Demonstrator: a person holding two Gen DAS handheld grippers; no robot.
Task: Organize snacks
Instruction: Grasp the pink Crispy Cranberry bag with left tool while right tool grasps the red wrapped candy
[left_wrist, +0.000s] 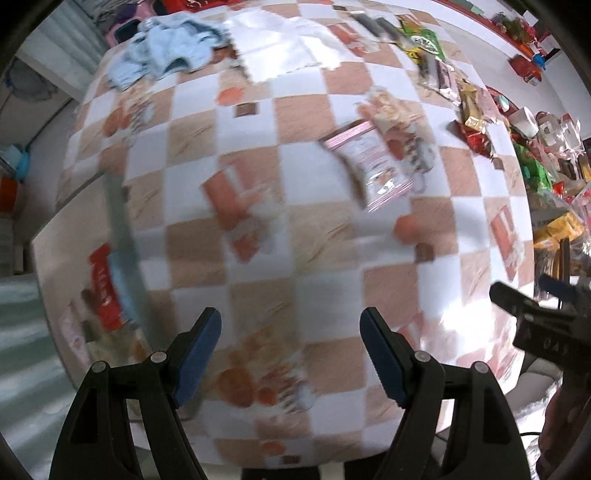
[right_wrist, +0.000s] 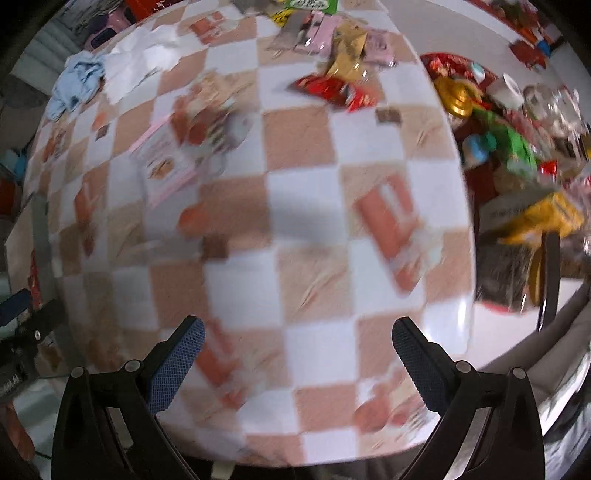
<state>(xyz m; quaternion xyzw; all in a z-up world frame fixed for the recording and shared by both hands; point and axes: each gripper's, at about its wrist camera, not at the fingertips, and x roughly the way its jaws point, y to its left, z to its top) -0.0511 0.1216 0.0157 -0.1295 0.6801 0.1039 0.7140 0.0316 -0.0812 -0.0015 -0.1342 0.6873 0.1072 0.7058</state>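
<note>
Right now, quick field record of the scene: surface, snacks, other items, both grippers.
surface: table with checkered cloth, orange, tan and white squares
nearest snack: pink-edged packet, flat on the cloth, overlapped by a second packet behind it
snack pile: red, gold and pink wrappers clustered at the far edge
other: light blue cloth bunched at the far left corner
left gripper: open, nothing between its fingers, above bare cloth
right gripper: open, nothing held
image quality: motion blur, labels unreadable
</note>
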